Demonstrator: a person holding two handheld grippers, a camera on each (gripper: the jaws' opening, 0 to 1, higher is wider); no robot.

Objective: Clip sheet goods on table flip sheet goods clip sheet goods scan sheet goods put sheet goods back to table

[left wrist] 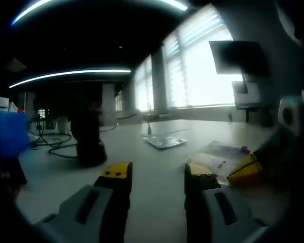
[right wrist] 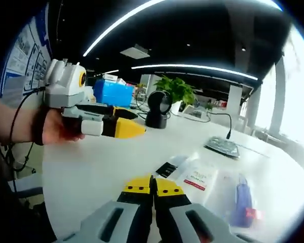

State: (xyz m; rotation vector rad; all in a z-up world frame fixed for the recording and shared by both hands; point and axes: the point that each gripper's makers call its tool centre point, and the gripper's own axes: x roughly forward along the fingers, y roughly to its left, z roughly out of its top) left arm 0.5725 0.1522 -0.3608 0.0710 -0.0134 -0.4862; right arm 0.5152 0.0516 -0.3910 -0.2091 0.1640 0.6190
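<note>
An office with strip lights and a wide white table [right wrist: 91,172]. The sheets [right wrist: 200,177] lie flat mid-table, apart from both tools, with a scanner [right wrist: 158,109] standing towards the far edge. The left gripper [left wrist: 157,174] has its jaws parted and empty; the right gripper [right wrist: 153,188] is closed on nothing. No clipping looks begun; every step seems left.

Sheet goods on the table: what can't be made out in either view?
- Printing on the white packet: too small and blurred, right gripper view.
- Clear packet with the blue item: contents blurred near the edge.
- Silver packet: dark, backlit, left gripper view.
- Scanner: silhouette, no detail.
</note>
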